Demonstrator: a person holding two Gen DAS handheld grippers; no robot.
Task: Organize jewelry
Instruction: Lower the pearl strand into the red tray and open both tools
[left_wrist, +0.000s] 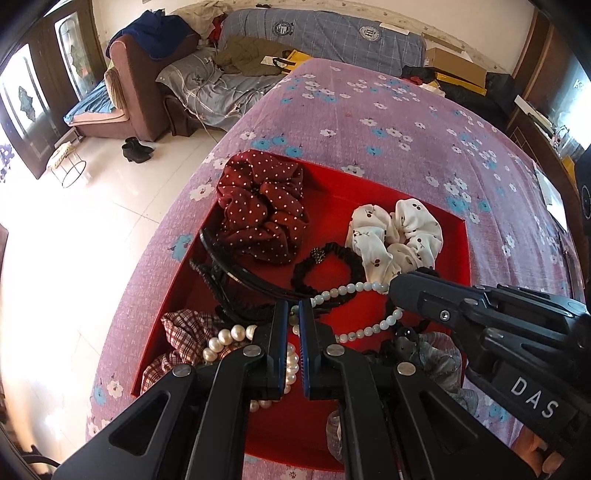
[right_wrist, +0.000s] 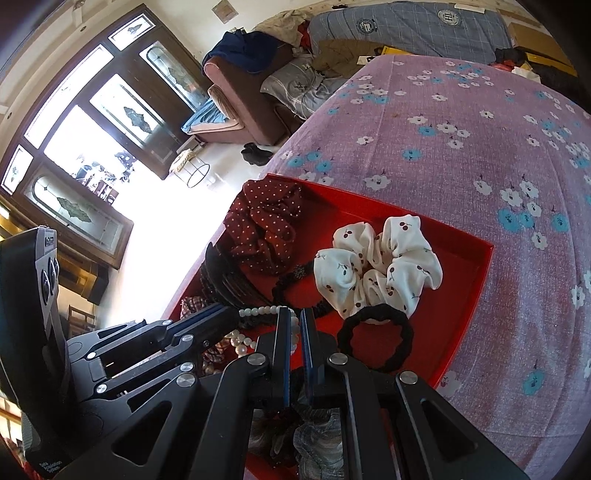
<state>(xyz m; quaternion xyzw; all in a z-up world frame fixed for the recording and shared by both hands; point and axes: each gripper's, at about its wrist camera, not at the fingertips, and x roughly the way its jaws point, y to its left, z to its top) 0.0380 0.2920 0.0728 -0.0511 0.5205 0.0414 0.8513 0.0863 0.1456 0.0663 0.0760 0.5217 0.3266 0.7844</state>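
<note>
On the flowered purple bedspread (left_wrist: 388, 122) sits a shallow red tray (left_wrist: 460, 258), and both hand-held grippers hang just over its near end. The left gripper (left_wrist: 293, 314) has its jaws drawn together with nothing I can see between them, and so does the right gripper (right_wrist: 293, 321), beside it.

The jewelry lies loose in the tray. A pale bead strand (left_wrist: 354, 288) runs across the middle, and a white pearl string (left_wrist: 229, 338) is heaped near the left gripper, partly over a plaid scrunchie (left_wrist: 184, 328). These strands look light and limp but slick — I'd guess they would slither off a loose pinch, so a firm nip across a few beads seems best. The scrunchies are soft and forgiving: a dotted maroon scrunchie (left_wrist: 262, 206) at the far corner, a cherry-print scrunchie (right_wrist: 376, 266) to its right, a black hair tie (right_wrist: 375, 341) just below that.

The bed is soft and broad — nothing would break. Beyond it are a cluttered sofa (left_wrist: 136, 92), pale floor tiles and dark glass-panelled doors (right_wrist: 92, 147).
</note>
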